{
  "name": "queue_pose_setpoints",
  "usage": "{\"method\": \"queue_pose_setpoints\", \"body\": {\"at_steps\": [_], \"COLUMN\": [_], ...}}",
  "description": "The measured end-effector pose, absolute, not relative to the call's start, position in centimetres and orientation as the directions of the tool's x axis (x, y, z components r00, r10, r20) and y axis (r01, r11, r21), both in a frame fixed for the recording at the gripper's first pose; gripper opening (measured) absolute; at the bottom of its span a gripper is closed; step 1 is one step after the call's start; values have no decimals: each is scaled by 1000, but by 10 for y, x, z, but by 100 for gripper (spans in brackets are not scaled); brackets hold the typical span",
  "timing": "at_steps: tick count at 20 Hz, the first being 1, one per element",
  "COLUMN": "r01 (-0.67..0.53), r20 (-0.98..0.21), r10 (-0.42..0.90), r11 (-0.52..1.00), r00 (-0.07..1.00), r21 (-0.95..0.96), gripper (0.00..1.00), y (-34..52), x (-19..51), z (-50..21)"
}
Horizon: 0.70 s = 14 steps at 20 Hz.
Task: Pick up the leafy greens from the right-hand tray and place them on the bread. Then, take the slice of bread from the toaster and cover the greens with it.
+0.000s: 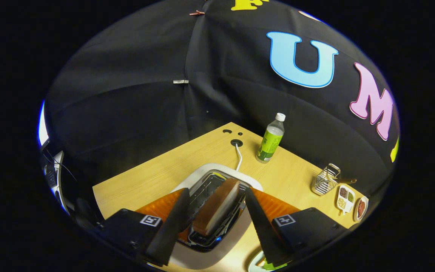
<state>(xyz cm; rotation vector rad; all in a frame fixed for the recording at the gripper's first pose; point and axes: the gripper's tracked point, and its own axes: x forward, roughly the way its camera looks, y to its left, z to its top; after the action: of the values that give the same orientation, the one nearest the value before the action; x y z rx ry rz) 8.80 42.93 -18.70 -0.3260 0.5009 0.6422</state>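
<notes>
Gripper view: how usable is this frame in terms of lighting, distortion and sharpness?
Gripper view: even light on the wooden table; strong fisheye bending at the booth wall; bread slice in the toaster sharp between the open tongs, untouched; bottle crisp; small dishes by the wire basket are tiny; the near fingers look dark.

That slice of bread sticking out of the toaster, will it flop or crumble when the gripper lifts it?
Probably stiff: the bread stands thick and straight-edged in the toaster slot, unsagging. Its flat faces should suit the open gripper, whose fingers flank it without touching. Likely light, but a hard squeeze could dent it, and the slot may drag on it.
</notes>
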Motion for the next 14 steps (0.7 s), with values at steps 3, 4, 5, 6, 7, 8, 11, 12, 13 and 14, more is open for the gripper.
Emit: {"method": "queue_pose_setpoints", "body": {"at_steps": [3, 4, 5, 6, 7, 8, 11, 12, 13, 14], "r01": [-628, -624, -620, -608, -594, -588, -596, -592, -590, -577], "r20": [-531, -529, -528, -526, -523, -526, -568, -574, -580, -590], "r10": [472, 464, 456, 439, 421, 410, 408, 408, 412, 408], "r11": [762, 763, 764, 768, 774, 777, 780, 787, 793, 807], "r00": [704, 710, 716, 729, 741, 745, 715, 710, 702, 696], "r21": [-155, -167, -180, -201, -220, -227, -190, -173, -150, -123], "gripper": [67, 62, 58, 53, 47, 39, 30, 26, 24, 25], "y": [431, 430, 428, 425, 420, 419, 416, 416, 416, 416], "x": [92, 93, 93, 95, 96, 97, 90, 90, 89, 89], "z": [-188, -190, -190, -190, -189, -190, -198, -196, -196, -197]}}
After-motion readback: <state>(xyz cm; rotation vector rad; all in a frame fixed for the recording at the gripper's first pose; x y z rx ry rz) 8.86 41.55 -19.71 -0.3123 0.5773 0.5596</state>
